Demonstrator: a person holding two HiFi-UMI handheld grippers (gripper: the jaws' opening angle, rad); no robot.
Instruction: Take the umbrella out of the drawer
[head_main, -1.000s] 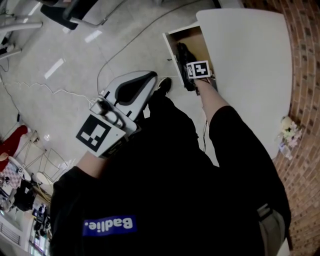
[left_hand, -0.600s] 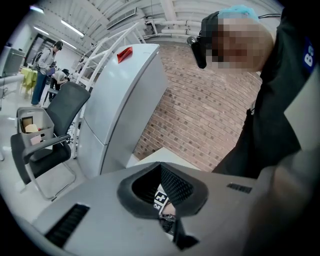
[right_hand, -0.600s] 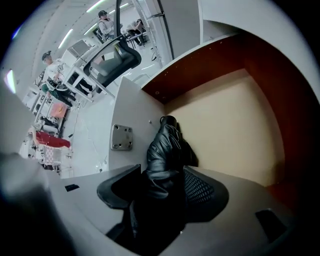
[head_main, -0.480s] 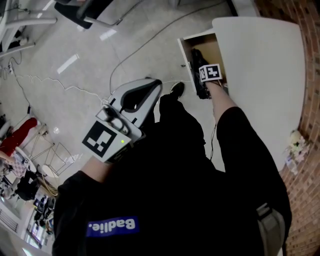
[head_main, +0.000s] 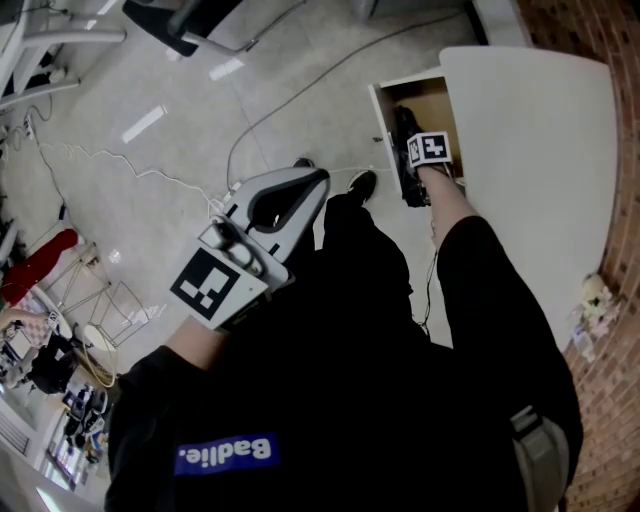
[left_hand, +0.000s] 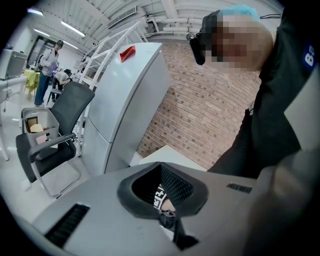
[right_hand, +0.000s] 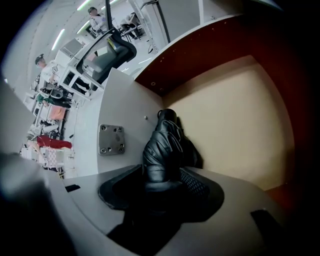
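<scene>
The left gripper (head_main: 320, 180), a grey two-jaw tool with a square-marker cube at its back, is held out over the grey floor, well apart from the work. Its jaws are seen together at the tips, and nothing is carried between them.

To the right of it, past the person's black sleeve, the right gripper (right_hand: 165, 170) is pointed steeply down into the open wooden drawer (right_hand: 235, 125) at the edge of the white desk (head_main: 530, 150). Directly ahead of this gripper, and reaching back between its jaws, lies the black folded umbrella (right_hand: 162, 145), its pleated fabric bunched. It rests on the tan drawer floor, close to the white drawer front (right_hand: 120, 105) on the gripper's left. The jaws are set wide around the umbrella and are closing on it; a firm clamp is not yet shown, as a strip of the right pad is left bare beside the fabric.

The task is judged to be at the grasping step. The drawer is already pulled open and the umbrella reached. The grip is yet to be completed, and the umbrella is yet to be lifted clear of the drawer.
</scene>
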